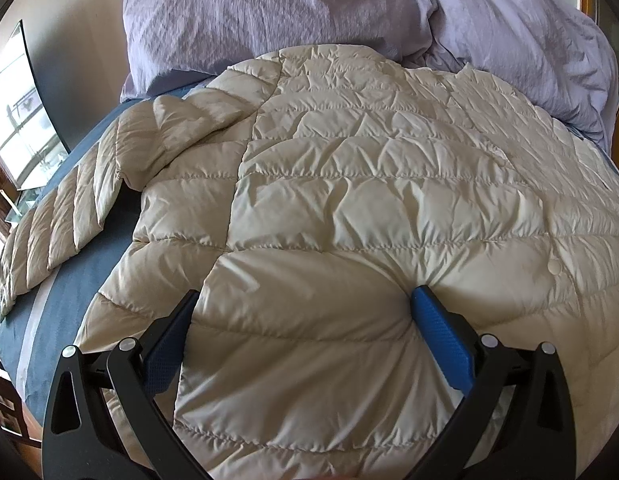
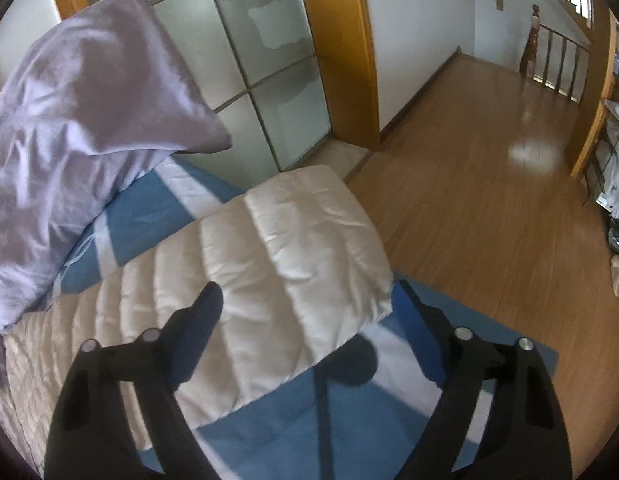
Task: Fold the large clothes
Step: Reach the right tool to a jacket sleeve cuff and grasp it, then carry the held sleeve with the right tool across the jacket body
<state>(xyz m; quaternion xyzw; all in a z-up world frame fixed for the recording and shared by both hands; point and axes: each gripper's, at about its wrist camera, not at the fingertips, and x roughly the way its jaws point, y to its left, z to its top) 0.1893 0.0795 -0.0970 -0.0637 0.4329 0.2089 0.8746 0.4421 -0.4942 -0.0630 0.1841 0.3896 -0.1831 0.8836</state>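
Observation:
A cream quilted puffer jacket lies spread flat across the bed, with one sleeve stretched out to the left. My left gripper stands wide open at the jacket's near hem. A puffy band of the fabric bulges between its blue fingers, and the right tip dents the quilting. In the right wrist view the jacket's other sleeve lies along the blue sheet toward the bed's corner. My right gripper is open over the cuff end, one finger above the sleeve and the other beyond the cuff over the sheet.
The bed has a blue sheet with pale stripes. Lilac pillows and a bunched lilac duvet lie at the head, one pillow near the sleeve. Past the bed's corner are a wooden floor and a frosted glass door.

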